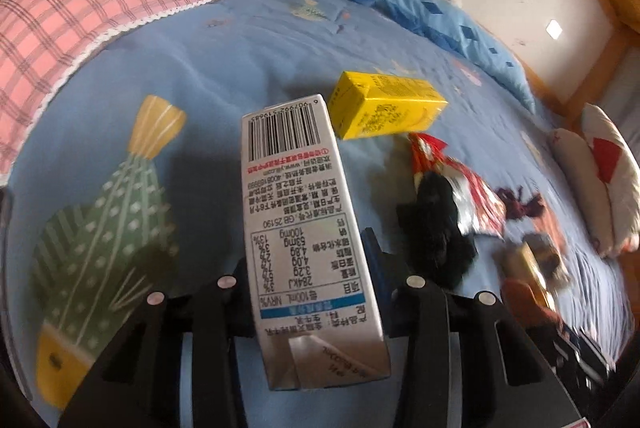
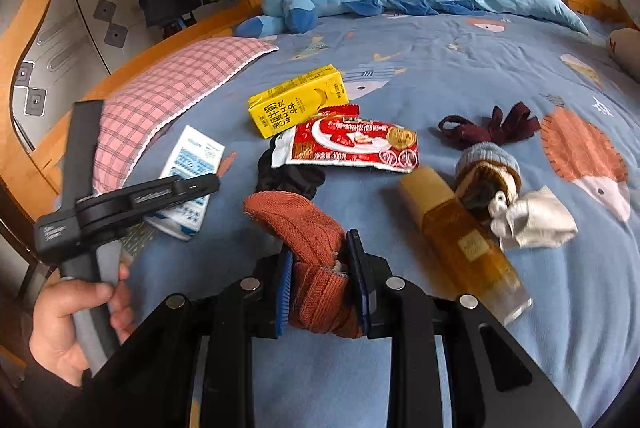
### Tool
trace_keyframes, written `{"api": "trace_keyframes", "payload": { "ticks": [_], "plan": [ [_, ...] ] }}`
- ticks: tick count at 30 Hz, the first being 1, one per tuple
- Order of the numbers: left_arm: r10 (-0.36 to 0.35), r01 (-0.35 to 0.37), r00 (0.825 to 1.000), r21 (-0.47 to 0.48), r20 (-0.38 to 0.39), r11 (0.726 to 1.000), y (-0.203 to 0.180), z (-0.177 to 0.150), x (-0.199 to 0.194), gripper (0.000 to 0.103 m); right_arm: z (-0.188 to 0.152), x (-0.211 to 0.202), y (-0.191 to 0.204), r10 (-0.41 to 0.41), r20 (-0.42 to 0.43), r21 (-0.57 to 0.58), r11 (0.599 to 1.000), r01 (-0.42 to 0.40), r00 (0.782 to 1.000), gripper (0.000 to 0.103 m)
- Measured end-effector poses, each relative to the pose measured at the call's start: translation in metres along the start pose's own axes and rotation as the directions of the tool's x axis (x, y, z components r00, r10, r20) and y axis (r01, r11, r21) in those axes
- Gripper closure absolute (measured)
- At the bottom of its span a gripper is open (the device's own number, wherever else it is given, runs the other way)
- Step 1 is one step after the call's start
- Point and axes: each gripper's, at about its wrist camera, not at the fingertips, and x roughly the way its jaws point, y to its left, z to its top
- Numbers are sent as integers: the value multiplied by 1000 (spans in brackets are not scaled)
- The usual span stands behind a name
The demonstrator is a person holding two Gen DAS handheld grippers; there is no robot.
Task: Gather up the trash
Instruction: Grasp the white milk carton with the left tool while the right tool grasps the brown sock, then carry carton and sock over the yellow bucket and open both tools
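while clamped across its flat sides in the left gripper (image 1: 316, 292), milk carton (image 1: 304, 228) likely light, crushable; right gripper (image 2: 322, 284) clenched on soft orange sock (image 2: 312, 240).

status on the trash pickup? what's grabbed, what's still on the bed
No bin in view, so nothing shows as collected yet. In hand: the left tool is shut on the white milk carton; the right tool is shut on an orange sock, not obvious trash. Still lying on the bed: yellow drink carton, red snack wrapper, amber bottle.
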Motion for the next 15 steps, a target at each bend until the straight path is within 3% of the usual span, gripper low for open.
{"api": "trace_keyframes", "payload": {
  "ticks": [9, 15],
  "plan": [
    [-97, 96, 995, 150, 2, 984, -26, -48, -66, 62, -24, -49, 8, -5, 44, 21, 1000, 4, 999, 78],
    [-225, 237, 971, 237, -76, 942, -68, -86, -93, 62, -49, -107, 1, -18, 123, 70, 997, 10, 992, 78]
  ]
}}
